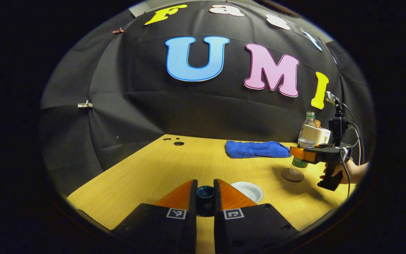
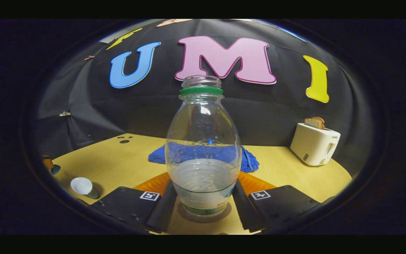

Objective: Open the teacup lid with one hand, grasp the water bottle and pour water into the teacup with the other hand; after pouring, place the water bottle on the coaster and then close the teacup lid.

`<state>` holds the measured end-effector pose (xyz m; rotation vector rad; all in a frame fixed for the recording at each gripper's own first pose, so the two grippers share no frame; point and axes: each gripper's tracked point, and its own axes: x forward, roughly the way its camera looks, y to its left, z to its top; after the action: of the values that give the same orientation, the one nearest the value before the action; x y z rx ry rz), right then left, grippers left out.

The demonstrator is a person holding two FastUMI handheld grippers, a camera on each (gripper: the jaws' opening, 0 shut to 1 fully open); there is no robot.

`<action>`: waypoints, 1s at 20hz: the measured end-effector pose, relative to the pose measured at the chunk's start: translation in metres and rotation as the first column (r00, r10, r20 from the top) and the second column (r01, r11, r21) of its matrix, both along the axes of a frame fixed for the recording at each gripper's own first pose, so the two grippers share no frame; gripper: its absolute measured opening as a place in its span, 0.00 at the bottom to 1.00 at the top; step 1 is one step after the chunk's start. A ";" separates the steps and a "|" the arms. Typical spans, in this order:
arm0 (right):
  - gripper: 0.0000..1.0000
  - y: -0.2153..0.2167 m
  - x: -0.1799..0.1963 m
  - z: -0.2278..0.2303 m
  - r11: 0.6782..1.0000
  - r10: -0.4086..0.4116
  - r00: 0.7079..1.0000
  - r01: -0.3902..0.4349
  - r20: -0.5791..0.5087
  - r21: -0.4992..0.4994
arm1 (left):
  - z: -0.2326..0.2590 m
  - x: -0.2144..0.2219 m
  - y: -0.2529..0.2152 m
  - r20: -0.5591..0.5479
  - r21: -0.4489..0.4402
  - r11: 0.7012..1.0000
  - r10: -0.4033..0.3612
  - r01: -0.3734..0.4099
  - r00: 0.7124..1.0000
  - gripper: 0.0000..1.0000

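I see a booth closed in by a black cloth wall (image 1: 146,106), creased and pinned, with a pale clip (image 1: 85,104) fixed to it at the left and a small reddish clip (image 1: 118,31) higher up. At the very top a strip of lighter grey shows above the cloth. A light wooden table (image 1: 174,165) with a fine grain runs back to the wall; I make out a few dark round holes (image 1: 178,143) near its far left corner. The light falls from overhead, even and rather dim, with soft shadows on the tabletop. From the right gripper view the table's (image 2: 287,176) far edge meets the cloth directly.
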<state>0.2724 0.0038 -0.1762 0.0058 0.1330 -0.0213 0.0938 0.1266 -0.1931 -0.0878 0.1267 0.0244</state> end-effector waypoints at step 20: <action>1.00 0.002 -0.042 -0.024 0.999 -0.006 0.997 0.009 -0.072 0.043 | 0.019 0.010 -0.020 0.037 0.005 1.000 -0.026 0.026 0.999 0.24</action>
<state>0.2304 0.0063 -0.2005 0.0493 0.2058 -0.0261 0.1035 0.1067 -0.1737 -0.0817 0.0911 -0.0029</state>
